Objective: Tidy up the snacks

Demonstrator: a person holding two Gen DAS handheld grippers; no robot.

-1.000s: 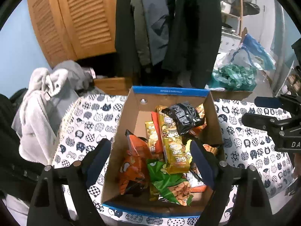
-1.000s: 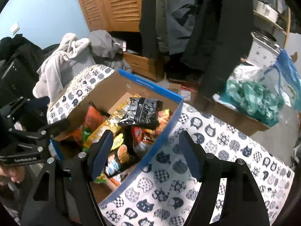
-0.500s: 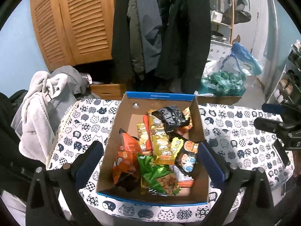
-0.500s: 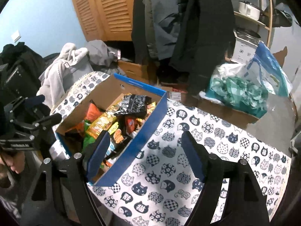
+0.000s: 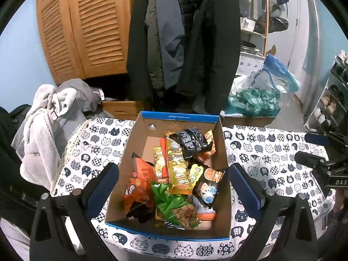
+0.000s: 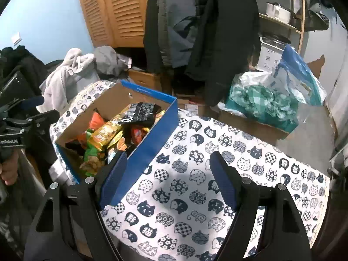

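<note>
**Two grippers released, snacks all in the box**

Two grippers were in your hands, both released and gripping nothing. Your left gripper hung above the cardboard box, its jaws having just been opening; they stood wide, straddling the box from above with only air between the pads and the snacks lying well below them. Your right gripper hovered over the bare cat-print surface to the right of the box, jaws parted, its left finger just beside the box's blue outer wall; contact could not be confirmed.

The box sat on the surface, open at the top, blue-edged. The snacks were heaped inside it: a black packet on top at the far end, a long yellow packet down the middle, an orange packet along the left wall, a green packet at the near end, and a dark packet with a cartoon face at the near right. No snack lay on the surface outside the box.
</note>
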